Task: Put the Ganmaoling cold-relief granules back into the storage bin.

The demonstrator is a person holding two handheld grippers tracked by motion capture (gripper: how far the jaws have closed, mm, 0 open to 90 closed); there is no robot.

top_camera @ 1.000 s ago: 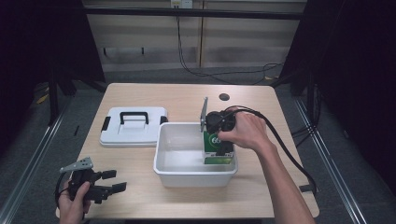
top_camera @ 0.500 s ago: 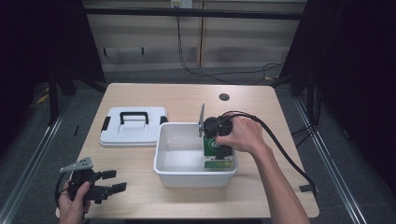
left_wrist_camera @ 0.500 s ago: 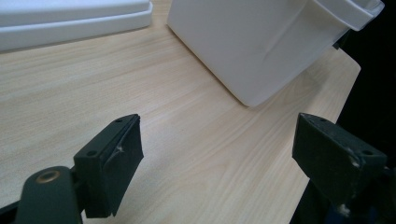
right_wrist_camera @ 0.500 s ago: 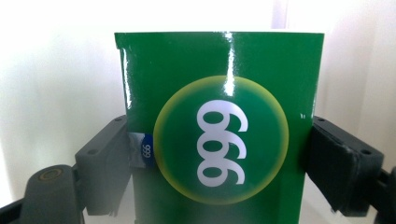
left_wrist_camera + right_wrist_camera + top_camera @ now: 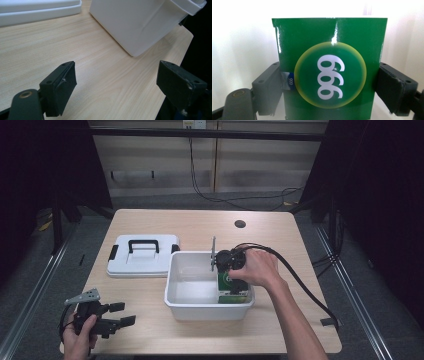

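Note:
A glossy green box (image 5: 329, 67) with a round yellow-edged "999" logo sits upright between both jaws of my right gripper (image 5: 329, 87), which is shut on it. From above, the right gripper (image 5: 231, 279) holds the green box (image 5: 232, 289) down inside the white plastic bin (image 5: 172, 285), against its right end. My left gripper (image 5: 122, 314) rests low over the table's front left corner. Its jaws stand wide apart with bare wood between them in the left gripper view (image 5: 116, 82).
A white lid (image 5: 142, 255) with a black handle lies flat on the table left of the bin. The left gripper view shows the bin's outer wall (image 5: 140, 22) close ahead and the lid's edge (image 5: 37, 10) beyond. A dark round hole (image 5: 240, 224) marks the table's far right.
My right gripper has sunk lower into the bin with the green box, shifting slightly toward the near side. The left gripper has stayed put.

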